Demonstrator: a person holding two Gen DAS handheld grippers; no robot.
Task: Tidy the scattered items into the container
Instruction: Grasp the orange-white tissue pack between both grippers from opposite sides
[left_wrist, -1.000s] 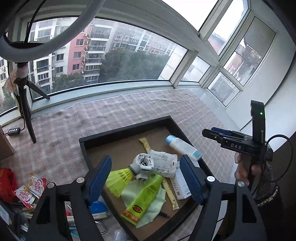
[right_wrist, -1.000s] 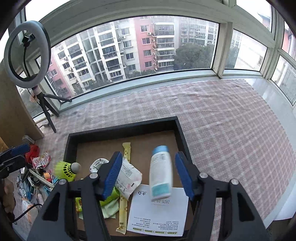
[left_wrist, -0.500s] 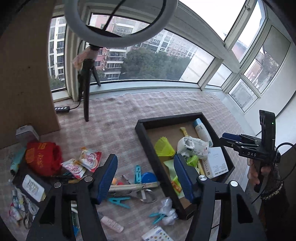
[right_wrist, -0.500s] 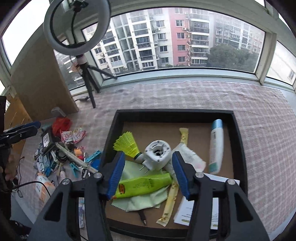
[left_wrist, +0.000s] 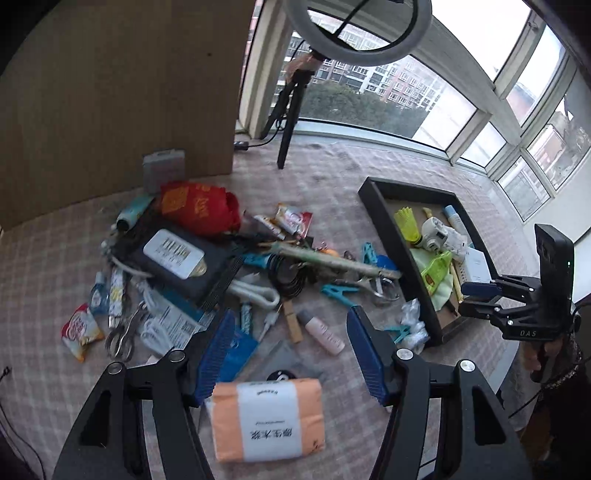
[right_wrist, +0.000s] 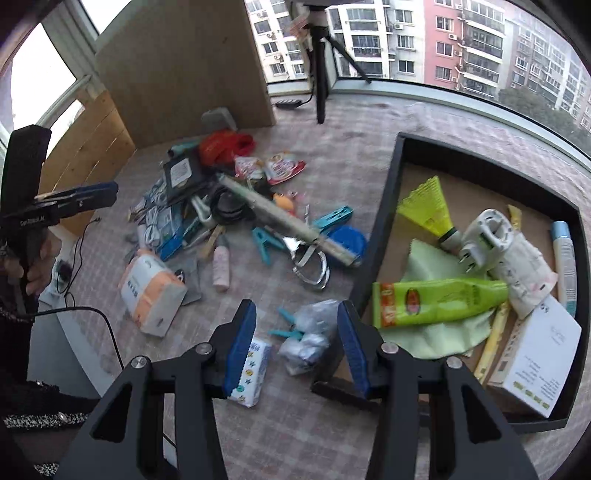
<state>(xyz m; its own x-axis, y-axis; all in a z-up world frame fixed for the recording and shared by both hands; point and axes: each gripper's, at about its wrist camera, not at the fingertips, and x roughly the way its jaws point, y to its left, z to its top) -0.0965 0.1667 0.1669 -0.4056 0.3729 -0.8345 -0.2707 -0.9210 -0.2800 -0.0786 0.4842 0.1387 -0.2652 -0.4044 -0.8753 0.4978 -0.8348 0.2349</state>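
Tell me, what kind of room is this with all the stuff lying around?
Probably an enclosed balcony or sunroom high up in a flat: a curved window looks onto apartment blocks, a checked cloth covers the floor, and a ring light tripod stands nearby.

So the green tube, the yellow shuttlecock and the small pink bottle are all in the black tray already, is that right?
Not quite. The green tube and the yellow shuttlecock lie in the black tray, but the small pink bottle is still out on the checked cloth, among the scattered items. The right wrist view shows this.
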